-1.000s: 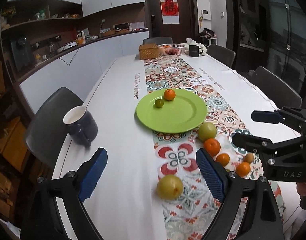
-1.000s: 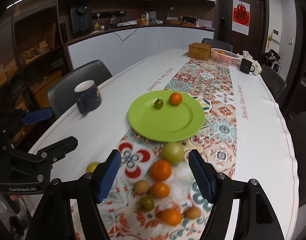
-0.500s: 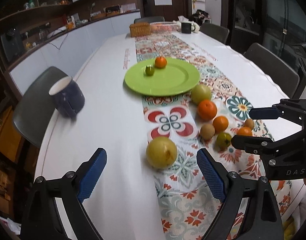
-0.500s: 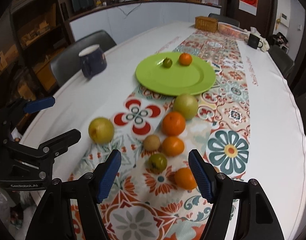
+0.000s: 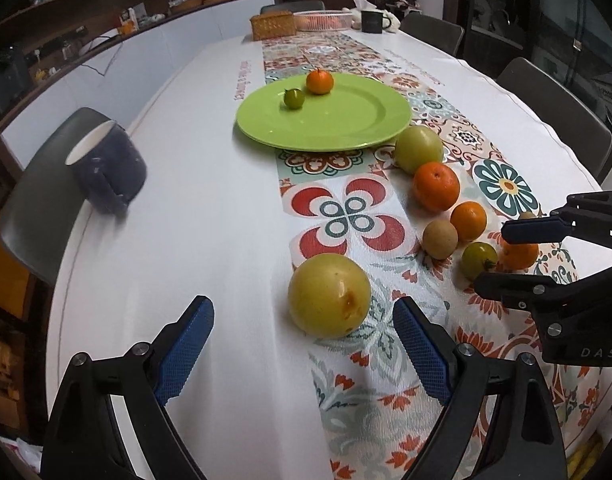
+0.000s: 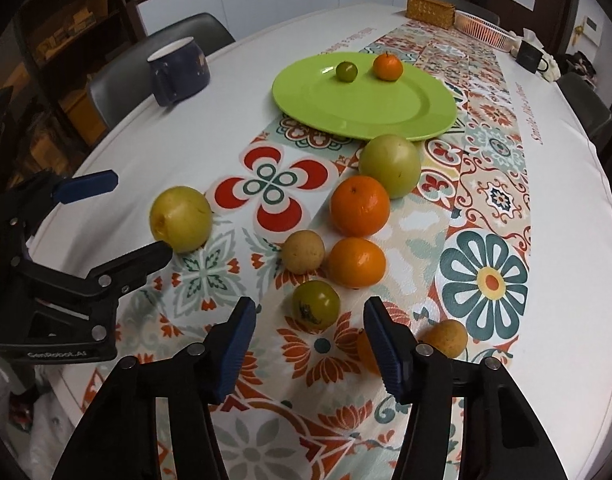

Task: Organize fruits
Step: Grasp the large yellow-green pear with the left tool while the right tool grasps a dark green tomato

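A green plate (image 5: 346, 132) (image 6: 386, 116) holds a small green fruit (image 5: 294, 98) and a small orange (image 5: 319, 81). Several loose fruits lie on the patterned runner in front of it. My left gripper (image 5: 304, 344) is open, just short of a large yellow fruit (image 5: 329, 295) (image 6: 181, 219). My right gripper (image 6: 311, 346) is open, just short of a small green fruit (image 6: 316, 304) (image 5: 479, 259). Beside it lie a brown fruit (image 6: 303, 251), two oranges (image 6: 357, 262) (image 6: 360, 205) and a large green fruit (image 6: 389, 165).
A dark blue mug (image 5: 106, 168) (image 6: 178, 70) stands on the white cloth at the left. A wicker box (image 5: 272, 26), a white basket (image 5: 324, 20) and a black mug (image 5: 373, 21) stand at the far end. Chairs line both sides of the table.
Both grippers have moved forward and down toward the loose fruits. The yellow fruit and the small green fruit now sit just ahead of the open fingers.
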Tool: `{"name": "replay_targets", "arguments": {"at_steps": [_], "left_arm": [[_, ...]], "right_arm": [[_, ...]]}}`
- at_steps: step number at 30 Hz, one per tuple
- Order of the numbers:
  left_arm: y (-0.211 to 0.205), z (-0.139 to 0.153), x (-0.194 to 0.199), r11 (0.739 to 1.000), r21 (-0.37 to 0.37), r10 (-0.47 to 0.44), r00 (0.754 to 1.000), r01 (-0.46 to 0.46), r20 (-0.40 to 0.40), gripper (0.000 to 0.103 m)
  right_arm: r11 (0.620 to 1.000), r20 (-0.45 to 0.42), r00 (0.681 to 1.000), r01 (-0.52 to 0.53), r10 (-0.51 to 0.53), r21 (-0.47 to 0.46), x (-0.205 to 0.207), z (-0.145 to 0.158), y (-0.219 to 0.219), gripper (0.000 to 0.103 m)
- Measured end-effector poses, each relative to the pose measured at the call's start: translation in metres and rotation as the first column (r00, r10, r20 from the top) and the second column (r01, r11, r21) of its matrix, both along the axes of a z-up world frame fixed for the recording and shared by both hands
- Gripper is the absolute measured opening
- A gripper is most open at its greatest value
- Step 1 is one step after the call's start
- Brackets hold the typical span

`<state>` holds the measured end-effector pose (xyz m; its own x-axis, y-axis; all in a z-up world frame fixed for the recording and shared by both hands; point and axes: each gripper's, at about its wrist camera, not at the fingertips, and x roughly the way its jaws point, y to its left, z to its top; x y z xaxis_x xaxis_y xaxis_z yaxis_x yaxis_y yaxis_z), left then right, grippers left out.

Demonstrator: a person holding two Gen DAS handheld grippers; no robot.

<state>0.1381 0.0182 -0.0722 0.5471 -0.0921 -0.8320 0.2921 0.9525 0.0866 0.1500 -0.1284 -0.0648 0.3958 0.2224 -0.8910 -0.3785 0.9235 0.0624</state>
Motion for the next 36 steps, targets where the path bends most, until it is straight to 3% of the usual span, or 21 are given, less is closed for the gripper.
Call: {"name": "replay_targets", "arguments": {"at_steps": [5,13,15,29,36], "left_arm": [[-0.006,-0.010,0.010,1.000,0.009,-0.019,0.999,0.019,-0.034,0.087],[-0.013,-0.021,0.020,0.999,-0.009,-0.035,0.996,0.034,-0.078,0.060],[-0.014,-0.024,0.021,0.999,-0.009,-0.039,0.995,0.038,-0.090,0.050],[-0.017,-0.023,0.015,0.999,-0.027,-0.030,0.995,0.027,-0.097,0.048],[-0.017,0.001,0.006,0.999,-0.050,-0.023,0.999,0.021,-0.038,0.048]], "right_arm": [[1.000,-0.017,1.000,-0.011,0.011,-0.009,0.006,-0.006,0.001,0.048],[0.999,-0.036,0.999,-0.028,0.028,-0.016,0.010,-0.015,0.004,0.036],[0.999,-0.038,0.999,-0.031,0.031,-0.013,0.010,-0.015,0.004,0.033],[0.999,-0.022,0.999,-0.028,0.028,0.024,0.007,-0.012,0.001,0.030],[0.998,0.028,0.999,-0.033,0.031,0.062,0.000,0.007,-0.004,0.030]]}}
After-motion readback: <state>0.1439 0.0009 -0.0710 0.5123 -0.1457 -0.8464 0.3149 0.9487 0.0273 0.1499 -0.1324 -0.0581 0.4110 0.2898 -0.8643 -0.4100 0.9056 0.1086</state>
